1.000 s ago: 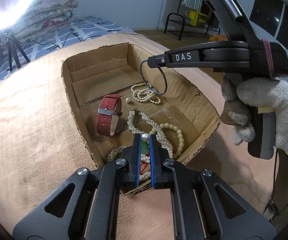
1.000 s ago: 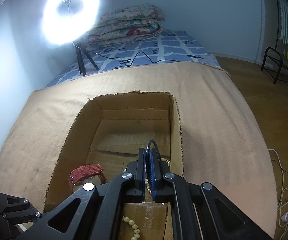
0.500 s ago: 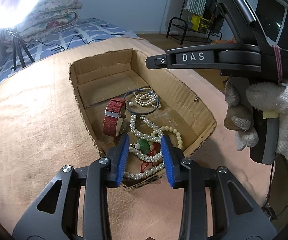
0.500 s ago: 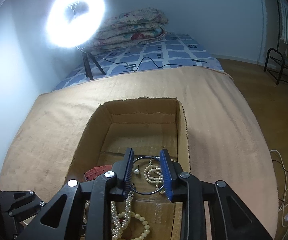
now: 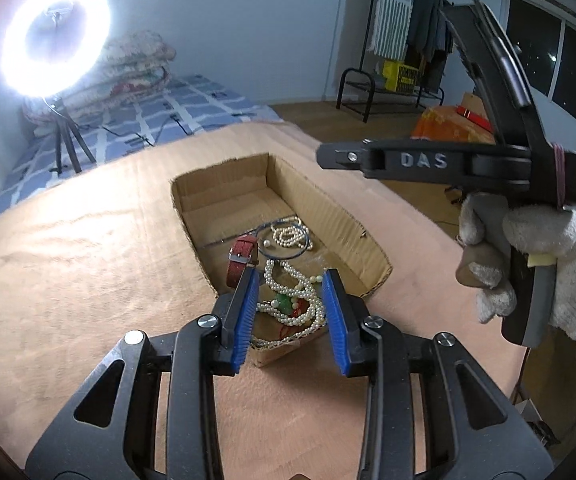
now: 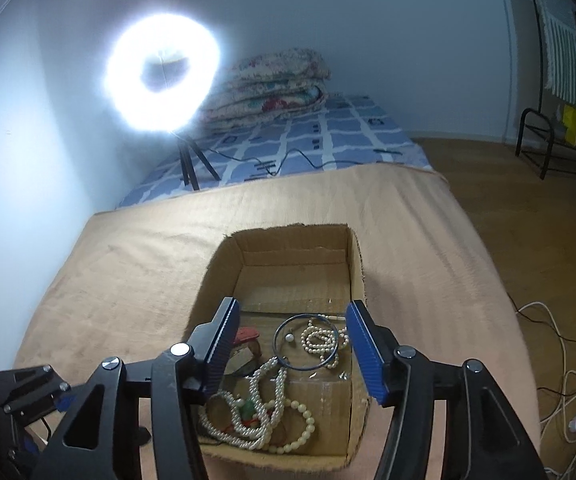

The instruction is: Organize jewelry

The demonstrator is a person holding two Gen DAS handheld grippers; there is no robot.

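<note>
box: cardboard box [image 6: 358, 280] on tan blanket [image 5: 68, 280], top open; all jewelry seen lies inside, near end.
pearls: long pearl necklace [image 6: 264, 408] heaped at near end w/ green bit + red cord mixed in; small pearl bracelet [image 6: 322, 340] further in, partly inside blue ring.
ring: thin blue hoop [image 5: 286, 242] flat on box floor, one loose pearl [image 6: 289, 337] inside it.
watch: red watch strap [image 5: 240, 260] on edge by left wall of box, touching nothing but floor as far as I can tell.
left tongs: left gripper [image 5: 292, 308] spread, nothing betw. pads; hangs above the pearl heap, clear of it.
right tongs: right gripper [image 6: 292, 348] spread wider, jaws have just been opening; empty, hoop lies below, not pinched. In left view it's held by gloved hand [image 5: 536, 264] off to the side, above box edge.
step: looks like just after a drop-off; both tools empty, above box. Blanket around box shows no loose pieces, so job prob. near done, or sorting inside box remains.
next: if more to sort, pick one piece; necklace is tangled w/ cord, needs a low pinch on a single strand, slow lift. Hoop is thin + flat, hard to get under.
risk: pulling pearls may drag the whole heap.
room: ring light [image 6: 164, 80] on tripod, folded quilts [image 6: 272, 84] behind.
</note>
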